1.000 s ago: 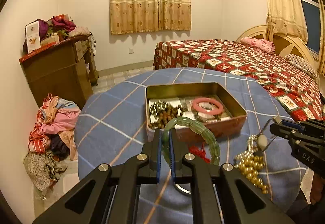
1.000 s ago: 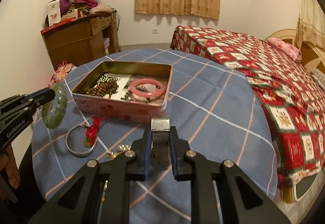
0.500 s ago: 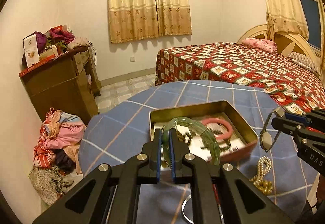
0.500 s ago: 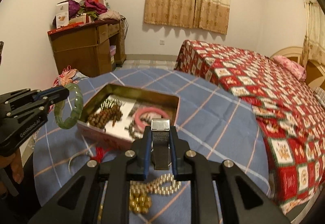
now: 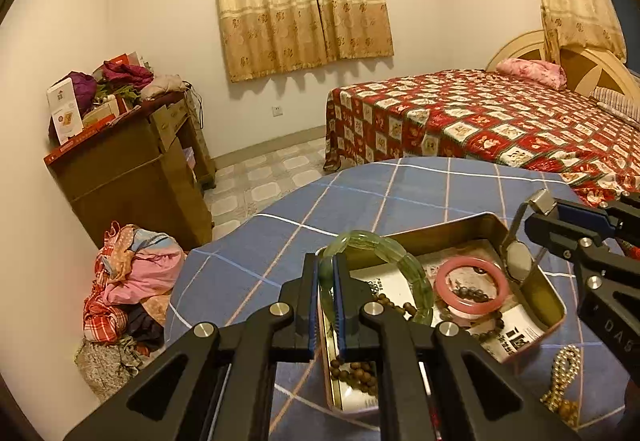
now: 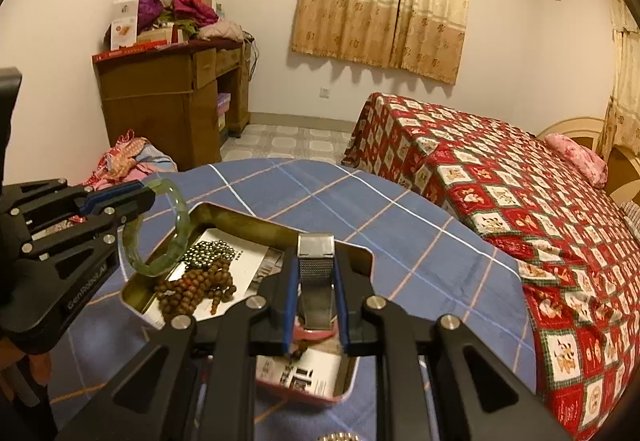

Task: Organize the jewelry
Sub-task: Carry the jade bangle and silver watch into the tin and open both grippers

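Both pairs of jaws are clamped on jewelry: the left gripper [image 5: 328, 297] pinches a green jade bangle [image 5: 384, 249], and the right gripper [image 6: 316, 305] grips the metal band of a wristwatch [image 6: 316, 261], whose round face [image 5: 518, 265] hangs below the jaws in the left view. A second ago both pieces were short of the tin, over the blue checked tablecloth [image 5: 360, 193]; now both hang above the open tin box [image 5: 556, 305], the bangle over its near left end, the watch over its right side. That suggests the carry is nearly done and lowering and letting go come next. Inside the tin lie a pink bangle [image 5: 472, 287], brown wooden beads [image 6: 192, 287] and dark metallic beads [image 6: 210, 252] on printed paper. A gold bead chain [image 5: 560, 381] waits on the cloth outside. Readable writing: "GenRobot.AI" on the left gripper's side, "DAS" on the right one's; the paper's print is not legible.
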The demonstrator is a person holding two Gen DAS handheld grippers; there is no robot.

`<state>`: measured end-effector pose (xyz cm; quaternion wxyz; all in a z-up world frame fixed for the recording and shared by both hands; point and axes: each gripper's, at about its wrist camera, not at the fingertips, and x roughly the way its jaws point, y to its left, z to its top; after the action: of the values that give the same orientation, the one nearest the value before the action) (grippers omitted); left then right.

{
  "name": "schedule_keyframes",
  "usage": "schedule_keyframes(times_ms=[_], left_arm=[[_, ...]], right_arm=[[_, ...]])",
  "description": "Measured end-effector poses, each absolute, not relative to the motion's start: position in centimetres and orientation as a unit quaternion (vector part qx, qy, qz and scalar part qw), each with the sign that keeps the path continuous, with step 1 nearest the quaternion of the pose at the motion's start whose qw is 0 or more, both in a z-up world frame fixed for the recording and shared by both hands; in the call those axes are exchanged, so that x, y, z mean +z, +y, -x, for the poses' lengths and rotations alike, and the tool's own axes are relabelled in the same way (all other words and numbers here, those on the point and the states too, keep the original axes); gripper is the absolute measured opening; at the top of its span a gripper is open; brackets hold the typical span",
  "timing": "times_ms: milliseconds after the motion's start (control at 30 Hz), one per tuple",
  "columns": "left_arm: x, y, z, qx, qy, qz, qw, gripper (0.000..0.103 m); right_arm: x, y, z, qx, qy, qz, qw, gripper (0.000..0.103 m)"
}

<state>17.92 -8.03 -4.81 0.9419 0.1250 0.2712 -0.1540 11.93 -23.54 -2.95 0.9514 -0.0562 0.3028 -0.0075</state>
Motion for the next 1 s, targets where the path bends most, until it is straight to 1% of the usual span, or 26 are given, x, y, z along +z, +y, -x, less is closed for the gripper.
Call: schedule_keyframes(times_ms=[467,867,1000], left_arm=[[-7.7,-8.9,-20.3,-0.145,0.304,-0.144,0.931,0.006],[-8.5,-9.2,-21.0,-0.136,0.311,-0.16,0.927,0.006],[-8.5,-9.1,-21.0,-0.122,0.305,-0.166,0.93,0.008]], right_arm=[[-5.2,-23.8,-14.4,-0.01,0.325,0.053,0.944,0.019],[-5.9,-23.4,-15.2,-0.005,0.337,0.057,0.94,0.019],[-6.4,-23.4,-15.4,-0.005,0.349,0.061,0.935,0.02]])
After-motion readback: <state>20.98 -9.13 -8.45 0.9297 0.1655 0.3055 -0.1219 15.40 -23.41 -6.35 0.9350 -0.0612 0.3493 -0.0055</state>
